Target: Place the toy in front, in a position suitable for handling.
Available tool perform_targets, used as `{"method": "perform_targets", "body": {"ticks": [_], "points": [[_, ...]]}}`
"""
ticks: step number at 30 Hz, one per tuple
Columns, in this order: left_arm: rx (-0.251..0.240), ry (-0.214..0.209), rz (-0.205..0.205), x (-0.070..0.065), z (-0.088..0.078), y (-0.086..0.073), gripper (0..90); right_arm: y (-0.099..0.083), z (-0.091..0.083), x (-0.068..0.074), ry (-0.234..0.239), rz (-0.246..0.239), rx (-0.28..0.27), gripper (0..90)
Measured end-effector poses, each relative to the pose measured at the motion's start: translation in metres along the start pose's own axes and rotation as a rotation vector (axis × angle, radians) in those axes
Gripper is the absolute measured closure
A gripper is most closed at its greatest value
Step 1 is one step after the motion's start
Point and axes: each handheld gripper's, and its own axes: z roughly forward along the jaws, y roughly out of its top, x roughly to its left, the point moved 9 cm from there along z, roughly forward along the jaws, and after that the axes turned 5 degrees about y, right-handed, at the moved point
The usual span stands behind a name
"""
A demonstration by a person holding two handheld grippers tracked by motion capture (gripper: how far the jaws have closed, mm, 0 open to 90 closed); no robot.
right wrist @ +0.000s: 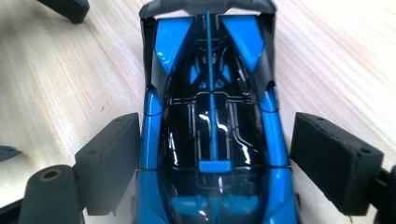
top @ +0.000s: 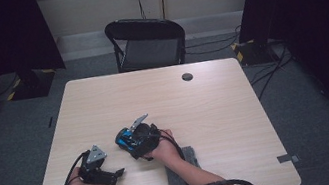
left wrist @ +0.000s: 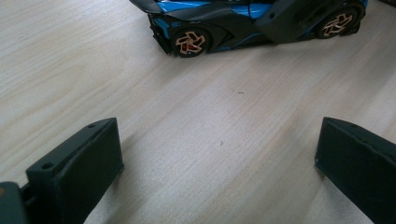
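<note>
Toy car (right wrist: pixel 212 135) on the table (top: pixel 214 99), near the front edge, left of centre, between the right gripper's jaws.
Right gripper (right wrist: pixel 215 158) straddles the blue-and-black body; small gap on the right side, left jaw at or nearly on the flank, so not clamped. Left gripper (left wrist: pixel 217 163) sits just beside the car, jaws wide apart over bare wood. Grey cloth (top: pixel 190 159) lies under the right forearm.

A glossy blue-and-black plastic toy sports car (right wrist: pixel 212 135) sits on the pale wooden table (right wrist: pixel 70 79), flanked by the right gripper's (right wrist: pixel 212 158) parted black jaws.
</note>
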Motion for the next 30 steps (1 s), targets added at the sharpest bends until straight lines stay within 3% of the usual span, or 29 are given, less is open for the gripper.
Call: {"method": "perform_targets", "body": {"ticks": [2, 4, 12, 21, 25, 30], "points": [[0.0, 0.0, 0.001, 0.0, 0.0, 0.0, 0.0, -0.002, 0.004, 0.0, -0.014, 0.004, 0.002, 16.6], [0.0, 0.0, 0.0, 0.0, 0.0, 0.0, 0.0, 0.0, 0.003, 0.001, -0.013, 0.003, -0.012, 25.8], [0.0, 0.0, 0.0, 0.0, 0.0, 0.0, 0.0, -0.001, -0.001, 0.0, 0.016, 0.013, 0.017, 26.3], [0.0, 0.0, 0.001, 0.0, 0.0, 0.0, 0.0, 0.0, -0.016, -0.011, 0.005, 0.012, 0.021, 26.3], [0.0, 0.0, 0.0, 0.0, 0.0, 0.0, 0.0, 0.004, -0.027, -0.018, 0.012, 0.027, 0.014, 26.3], [0.0, 0.0, -0.002, 0.0, 0.0, 0.0, 0.0, 0.004, -0.04, -0.031, -0.012, 0.023, 0.017, 26.3]]}}
